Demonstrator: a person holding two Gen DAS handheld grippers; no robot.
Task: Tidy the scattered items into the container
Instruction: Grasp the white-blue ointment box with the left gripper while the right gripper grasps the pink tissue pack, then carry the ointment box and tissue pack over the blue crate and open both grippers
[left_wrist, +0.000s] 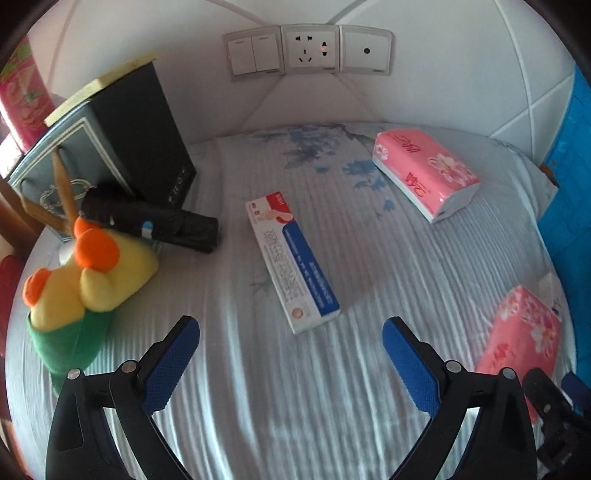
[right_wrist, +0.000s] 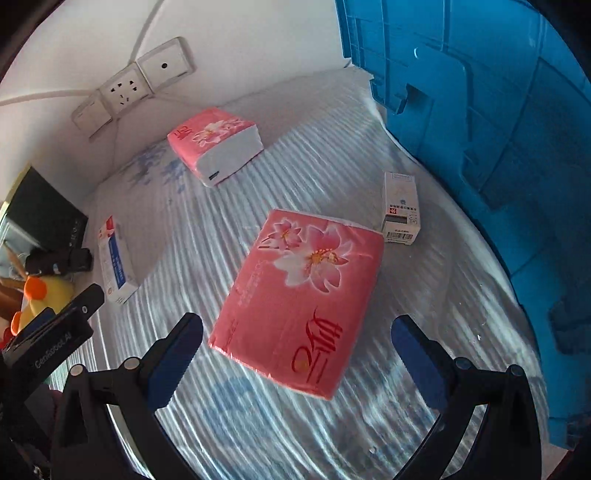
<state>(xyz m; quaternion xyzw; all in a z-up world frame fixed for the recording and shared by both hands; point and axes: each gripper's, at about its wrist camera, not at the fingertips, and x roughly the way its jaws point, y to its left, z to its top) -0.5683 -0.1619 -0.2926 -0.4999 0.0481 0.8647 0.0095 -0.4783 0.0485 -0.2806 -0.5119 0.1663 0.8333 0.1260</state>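
My left gripper is open above the striped sheet, its blue pads just short of a long white-and-blue box. A yellow plush toy and a black folded umbrella lie to its left. One pink tissue pack rests far right, another at the right edge. My right gripper is open, with the near pink tissue pack lying between and just beyond its fingers, untouched. A small white box sits beside the blue container.
A dark box leans on the wall at the left, with wall sockets behind. The left gripper's body shows at the right wrist view's left edge. The blue container's wall fills the right side.
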